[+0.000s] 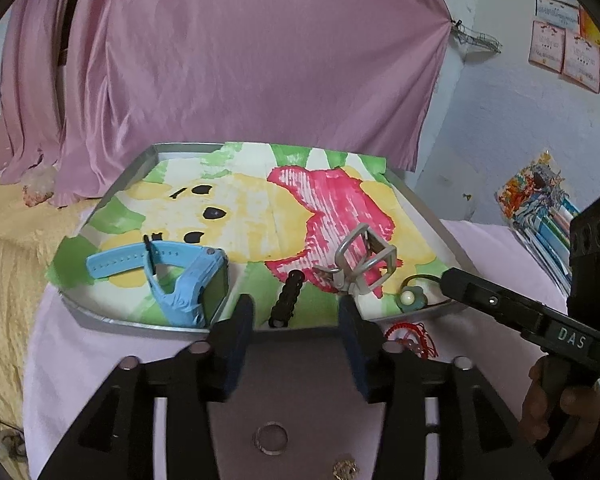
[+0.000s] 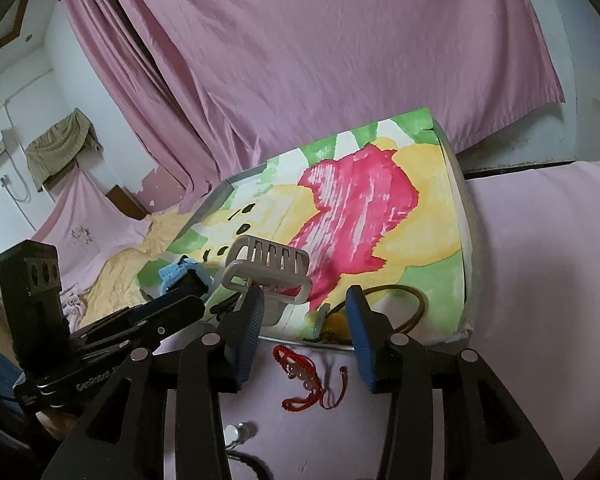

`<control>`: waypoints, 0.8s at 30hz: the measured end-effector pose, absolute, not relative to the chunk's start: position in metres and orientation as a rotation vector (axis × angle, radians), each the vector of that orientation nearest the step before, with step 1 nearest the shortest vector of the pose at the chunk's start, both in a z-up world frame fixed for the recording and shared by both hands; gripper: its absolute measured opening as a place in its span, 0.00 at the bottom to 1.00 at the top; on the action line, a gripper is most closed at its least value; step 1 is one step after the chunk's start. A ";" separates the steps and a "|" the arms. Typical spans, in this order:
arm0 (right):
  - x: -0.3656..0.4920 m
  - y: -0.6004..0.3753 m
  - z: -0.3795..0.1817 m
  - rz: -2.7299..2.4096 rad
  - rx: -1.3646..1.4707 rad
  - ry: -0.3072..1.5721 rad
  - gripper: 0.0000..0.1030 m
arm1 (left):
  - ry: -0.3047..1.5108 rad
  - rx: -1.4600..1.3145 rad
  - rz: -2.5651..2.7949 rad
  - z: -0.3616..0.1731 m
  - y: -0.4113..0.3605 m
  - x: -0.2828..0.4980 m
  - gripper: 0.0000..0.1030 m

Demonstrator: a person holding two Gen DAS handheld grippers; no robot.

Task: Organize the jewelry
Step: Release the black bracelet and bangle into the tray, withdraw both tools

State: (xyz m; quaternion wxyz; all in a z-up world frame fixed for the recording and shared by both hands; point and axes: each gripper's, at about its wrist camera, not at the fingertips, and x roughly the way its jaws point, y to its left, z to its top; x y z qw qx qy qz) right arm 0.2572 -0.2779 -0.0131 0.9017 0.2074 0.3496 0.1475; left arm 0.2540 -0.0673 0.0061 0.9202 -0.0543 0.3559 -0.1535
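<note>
Pink curtain (image 1: 228, 64) behind, pale wall (image 1: 500, 120) with pinned papers (image 1: 564, 52).

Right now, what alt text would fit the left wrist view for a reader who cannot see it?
The open left gripper faces a metal tray lined with a painted drawing, holding a blue watch, black beaded bracelet, grey hair claw and pearl hair tie. A red cord bracelet lies outside on pink cloth.

Pink curtain (image 1: 236, 72) behind; papers (image 1: 568, 48) on the wall.
</note>
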 end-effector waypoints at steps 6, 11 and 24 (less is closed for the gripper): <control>0.230 -0.282 -0.002 0.264 0.396 0.650 0.56 | 0.662 -0.159 -0.296 0.014 -0.054 0.227 0.75; 0.199 -0.287 0.009 0.211 0.361 0.559 0.73 | 0.563 -0.159 -0.252 0.021 -0.045 0.197 0.95; 0.119 -0.274 0.026 0.102 0.177 0.381 0.96 | 0.399 -0.097 -0.177 0.022 -0.031 0.130 1.00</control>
